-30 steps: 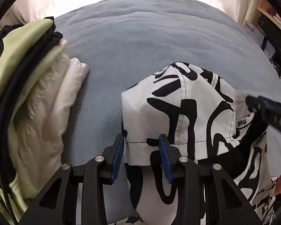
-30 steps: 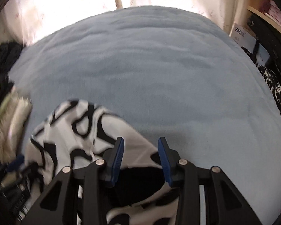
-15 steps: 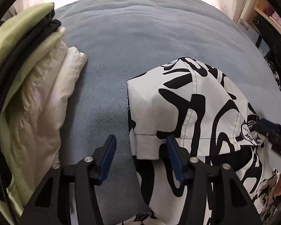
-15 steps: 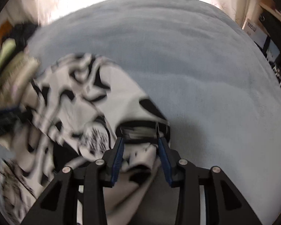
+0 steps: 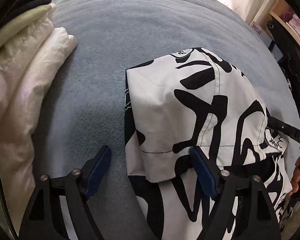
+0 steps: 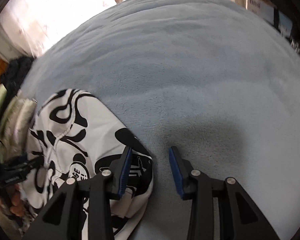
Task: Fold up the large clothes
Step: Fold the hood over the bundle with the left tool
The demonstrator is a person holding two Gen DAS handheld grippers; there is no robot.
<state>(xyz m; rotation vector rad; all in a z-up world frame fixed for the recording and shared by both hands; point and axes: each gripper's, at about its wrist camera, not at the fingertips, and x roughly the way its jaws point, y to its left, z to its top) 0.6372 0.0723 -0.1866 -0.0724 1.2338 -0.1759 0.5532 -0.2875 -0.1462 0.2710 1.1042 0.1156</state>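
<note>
White garment with black print (image 5: pixel 190 108): a round badge near its right edge carries lettering, partly legible as "YOUR", seen upside down; in the right wrist view a round badge (image 6: pixel 78 175) shows fragments "GE" and "39"; a dark patch beside it bears pale block characters, unreadable. Right gripper body (image 5: pixel 294 134): white letters "DAS". White box (image 5: pixel 257 29) beyond the bed: dark characters, undecipherable.

Patterned garment (image 5: pixel 190 108) runs off the lower edge, its far part tucked under itself. Clothes pile (image 6: pixel 12 118) at left smears into blur. Shelf items (image 5: pixel 294 22) too small to read.
</note>
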